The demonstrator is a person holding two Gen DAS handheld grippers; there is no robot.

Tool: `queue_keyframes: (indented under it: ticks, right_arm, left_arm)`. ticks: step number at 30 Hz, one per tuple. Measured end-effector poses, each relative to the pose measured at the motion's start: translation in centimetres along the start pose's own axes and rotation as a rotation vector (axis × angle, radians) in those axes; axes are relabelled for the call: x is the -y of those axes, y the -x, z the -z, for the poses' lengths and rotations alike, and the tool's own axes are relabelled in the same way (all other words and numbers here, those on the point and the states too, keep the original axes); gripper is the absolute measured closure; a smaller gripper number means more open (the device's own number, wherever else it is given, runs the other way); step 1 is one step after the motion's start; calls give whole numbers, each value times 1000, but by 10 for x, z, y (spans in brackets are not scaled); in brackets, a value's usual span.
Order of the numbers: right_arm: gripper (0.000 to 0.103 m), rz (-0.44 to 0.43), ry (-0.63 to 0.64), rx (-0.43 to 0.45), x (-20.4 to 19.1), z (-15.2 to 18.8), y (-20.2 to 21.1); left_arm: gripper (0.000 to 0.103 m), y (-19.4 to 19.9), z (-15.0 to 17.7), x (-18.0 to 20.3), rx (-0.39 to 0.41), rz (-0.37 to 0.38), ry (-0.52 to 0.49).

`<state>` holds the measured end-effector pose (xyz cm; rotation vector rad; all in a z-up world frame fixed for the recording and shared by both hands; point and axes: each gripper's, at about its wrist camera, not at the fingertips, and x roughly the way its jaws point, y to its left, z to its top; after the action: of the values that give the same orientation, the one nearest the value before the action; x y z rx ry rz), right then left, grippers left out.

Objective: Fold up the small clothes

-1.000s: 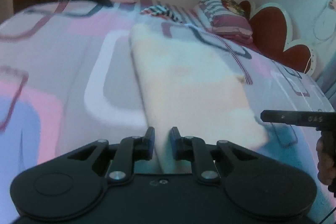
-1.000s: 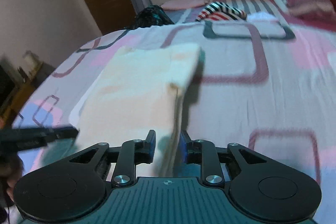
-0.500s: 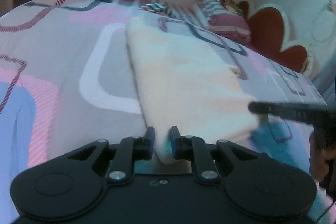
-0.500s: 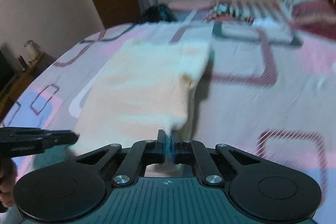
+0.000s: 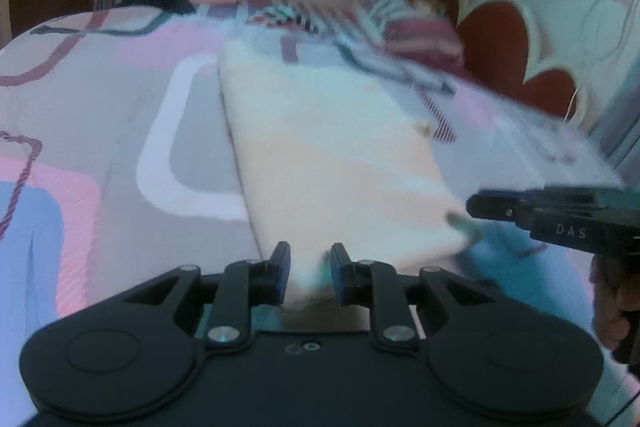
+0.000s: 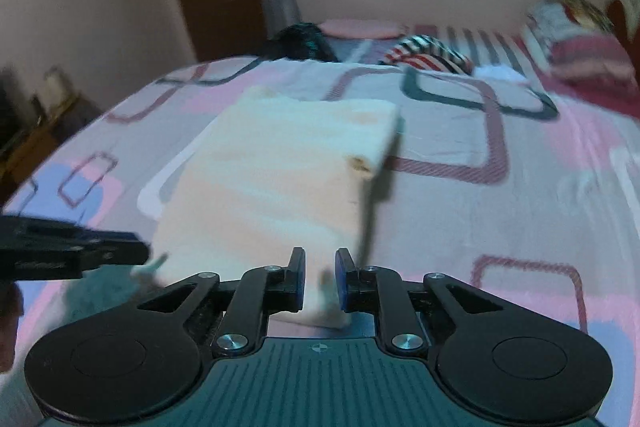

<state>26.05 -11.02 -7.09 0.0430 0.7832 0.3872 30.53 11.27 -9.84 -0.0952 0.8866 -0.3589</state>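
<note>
Where the patterned bedspread (image 6: pixel 500 211) spreads pink, grey and lilac across the bed, a pale cream garment (image 6: pixel 280 183) lies folded into a long rectangle, its far end flat on the cover and its near edge raised toward both cameras. Faint peach bands cross the cloth, and a small tan mark sits at one side edge; the fabric looks soft and thick, though blur hides finer texture. The left gripper (image 5: pixel 310 277) has the near left corner of the garment between its fingers; its jaws have just been opening a little, yet the cloth fills the gap and looks pinched. The right gripper (image 6: pixel 320 279) has the near right corner between its fingers; its jaws have just been opening after a tight squeeze, and whether the pads press the cloth I cannot tell. Beyond the garment, a striped cloth (image 6: pixel 428 57) and a dark bundle (image 6: pixel 304 41) lie near the far end of the bed.
</note>
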Motion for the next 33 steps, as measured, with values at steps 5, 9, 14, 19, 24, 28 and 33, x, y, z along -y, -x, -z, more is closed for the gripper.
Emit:
queue_keyframes:
  ticks: [5,9,14,19,24,28,33]
  right_arm:
    - [87,81,56,-139,-6,16,-37]
    - [86,71,12,-123,2,19,-36]
    - [86,78,-16,-109,-1,20,-21]
    - [53,50,-96,22,7,32,74]
    - [0,96,-109,163,0,55,178]
    - [0,163,-119,183,-13,73,233]
    - [0,153,-88,201,-41,100,287]
  left_arm:
    - [82,-12,8,14,-28,-89,-55]
    - [82,-12,9,19,-21,-124,-69]
    - [71,10,13,37,-20,-177,-93]
    - [1,91,39,68,156,-259,-154]
    - [1,164,69,99,233,-274,-141]
    - [1,212,87,127,263,-289,-105]
    - [0,264,118,162,329,-309,-120]
